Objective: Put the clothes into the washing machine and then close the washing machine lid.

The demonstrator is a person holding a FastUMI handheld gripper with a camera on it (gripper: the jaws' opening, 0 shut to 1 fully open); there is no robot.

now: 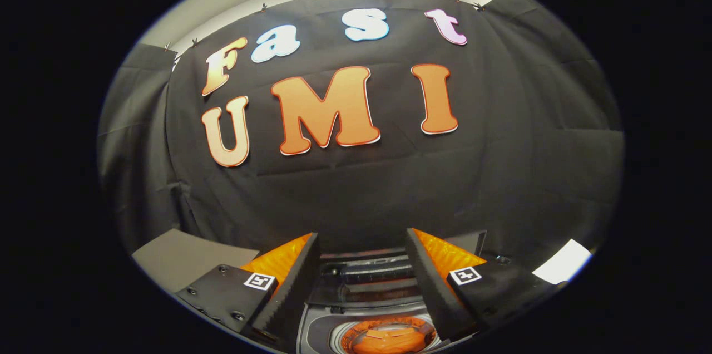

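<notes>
Both jaws of the gripper (361, 248) stand wide apart, empty, above the washing machine (364, 293) holding seemingly orange clothes (386, 338).

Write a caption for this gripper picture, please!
Open gripper hovers above the washing machine, orange clothes in its drum.

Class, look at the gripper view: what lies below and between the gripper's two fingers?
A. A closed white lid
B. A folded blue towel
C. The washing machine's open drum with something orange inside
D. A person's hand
C: the gripper is open and empty, and between its fingers the washing machine shows its round drum holding orange clothes.
</notes>
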